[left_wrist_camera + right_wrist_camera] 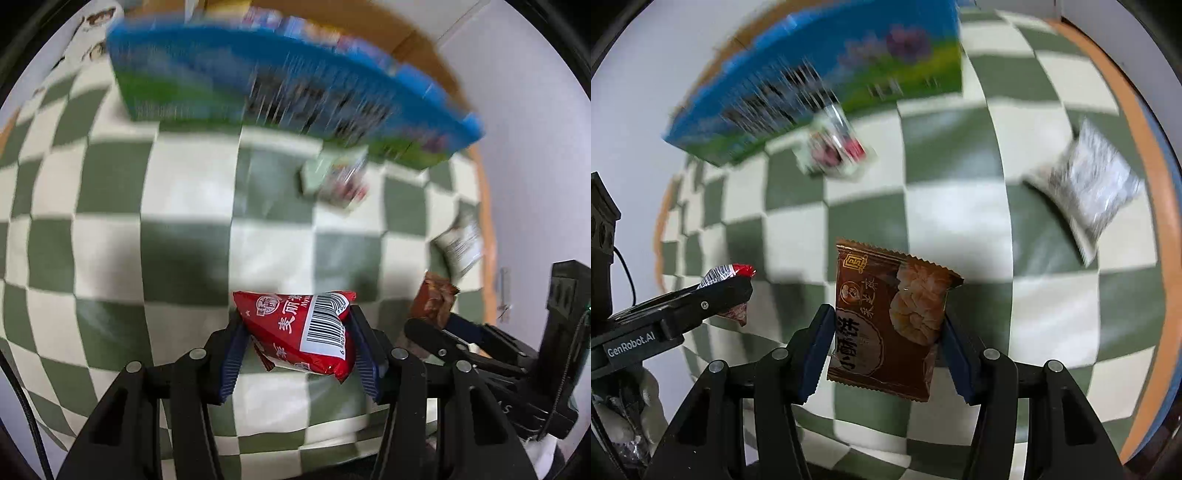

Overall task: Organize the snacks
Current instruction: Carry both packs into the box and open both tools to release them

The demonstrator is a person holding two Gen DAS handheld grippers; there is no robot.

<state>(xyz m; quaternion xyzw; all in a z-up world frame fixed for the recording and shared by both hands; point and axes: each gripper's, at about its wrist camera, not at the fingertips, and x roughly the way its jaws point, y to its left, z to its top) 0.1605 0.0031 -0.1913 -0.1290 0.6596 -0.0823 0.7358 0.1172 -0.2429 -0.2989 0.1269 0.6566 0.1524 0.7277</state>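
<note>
Left tool (297,332) clenched on red snack packet (303,328), right tool (884,332) gripping brown pastry packet (886,317), above checkered cloth (960,221)

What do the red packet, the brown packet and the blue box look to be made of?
Red packet: glossy plastic film, going by its sheen and crimped seam.
Brown packet: similar printed film with a zigzag-cut top edge, probably foil-lined.
Blue box: likely printed cardboard, with flat faces and straight edges, though blurred.
</note>
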